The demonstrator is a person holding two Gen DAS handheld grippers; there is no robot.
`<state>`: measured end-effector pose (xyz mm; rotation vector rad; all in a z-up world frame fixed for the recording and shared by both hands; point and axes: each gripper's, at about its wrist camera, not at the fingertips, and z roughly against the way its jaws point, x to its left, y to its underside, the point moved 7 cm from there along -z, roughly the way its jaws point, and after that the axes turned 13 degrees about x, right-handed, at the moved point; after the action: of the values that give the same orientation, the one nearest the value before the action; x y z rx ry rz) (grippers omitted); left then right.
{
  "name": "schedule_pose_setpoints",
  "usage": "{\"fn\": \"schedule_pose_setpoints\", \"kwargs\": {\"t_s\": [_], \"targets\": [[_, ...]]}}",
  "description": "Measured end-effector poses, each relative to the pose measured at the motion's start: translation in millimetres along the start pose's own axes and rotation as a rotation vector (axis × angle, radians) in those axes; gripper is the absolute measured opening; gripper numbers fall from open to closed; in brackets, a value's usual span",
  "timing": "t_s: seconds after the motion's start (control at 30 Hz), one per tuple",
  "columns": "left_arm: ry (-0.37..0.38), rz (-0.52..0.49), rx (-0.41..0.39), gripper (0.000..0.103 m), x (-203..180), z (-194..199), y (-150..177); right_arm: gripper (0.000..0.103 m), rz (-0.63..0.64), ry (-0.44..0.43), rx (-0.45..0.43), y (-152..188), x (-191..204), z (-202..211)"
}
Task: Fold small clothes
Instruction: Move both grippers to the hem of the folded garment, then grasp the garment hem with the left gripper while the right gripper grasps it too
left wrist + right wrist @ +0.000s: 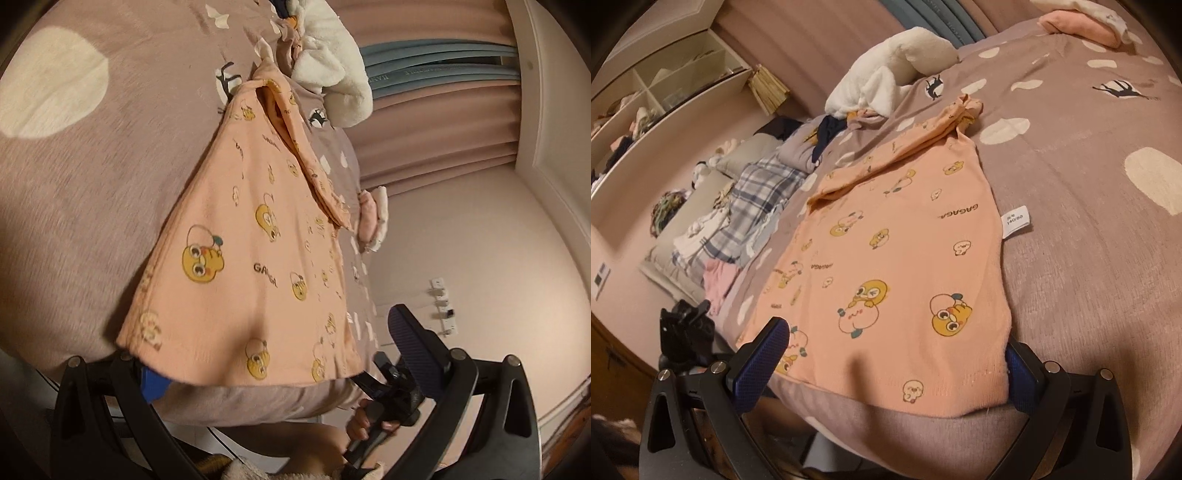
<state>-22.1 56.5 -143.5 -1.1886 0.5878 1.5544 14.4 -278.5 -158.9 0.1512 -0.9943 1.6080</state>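
Lying flat on the bed (74,192), the shirt (251,251) is filling the left wrist view, its hem at the near edge and one sleeve already folded in across the body. The left tool (291,354) is standing with its fingers wide apart: the left pad is slipping under the hem corner while the right pad (413,343) is hanging off past the other hem corner, clear of the cloth. Nothing is clamped. Below it the person's hand (369,421) is gripping the other handle. A white plush (332,70) and a folded pink piece (373,218) are sitting farther up the bed.

In the right wrist view the right tool (890,354) is also standing open, one pad (761,354) at the hem's left end and the other just beside the right corner, so the hem is lying between the fingers without being pinched. The size tag (1015,221) is sticking out at the shirt's right edge. The plush (897,66) and a heap of unfolded clothes (746,206) are lying beyond.

Judging by this, the sleeve step is looking done and the bottom-to-top fold is in hand. The next move is calling for each tool to close on its own hem corner, through both layers, then lift and carry the hem toward the collar evenly so the folded sleeve is not dragged out.
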Motion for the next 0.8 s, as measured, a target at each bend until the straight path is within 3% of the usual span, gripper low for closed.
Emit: {"fn": "schedule_pose_setpoints", "kwargs": {"t_s": [0.17, 0.27, 0.4, 0.5, 0.63, 0.73, 0.8], "targets": [[-0.131, -0.024, 0.003, 0.102, -6.2, -11.7, -12.7, 0.103, -0.031, -0.045, 0.010, -1.1, -4.4, 4.3], [-0.235, -0.055, -0.010, 0.096, -7.3, -15.9, -12.2, 0.101, -0.023, -0.031, 0.022, 1.1, -4.4, 5.9], [-0.363, -0.064, -0.031, 0.067, 0.1, -13.7, -7.1, 0.094, -0.020, -0.008, 0.034, 3.6, -8.0, 8.5], [-0.399, -0.050, -0.044, 0.054, 9.3, -10.8, -8.5, 0.089, -0.039, -0.030, 0.026, 4.6, -13.4, 13.2], [-0.552, -0.079, -0.068, 0.020, 14.0, -10.1, -9.6, 0.074, -0.050, -0.015, 0.027, 6.0, -19.3, 14.8], [-0.670, -0.123, -0.074, 0.009, 15.6, -12.6, -9.3, 0.051, -0.047, 0.026, 0.038, 7.4, -22.5, 13.9], [-0.694, -0.137, -0.085, 0.007, 17.0, -15.2, -11.1, 0.035, -0.043, 0.067, 0.051, 8.0, -25.9, 12.8]]}}
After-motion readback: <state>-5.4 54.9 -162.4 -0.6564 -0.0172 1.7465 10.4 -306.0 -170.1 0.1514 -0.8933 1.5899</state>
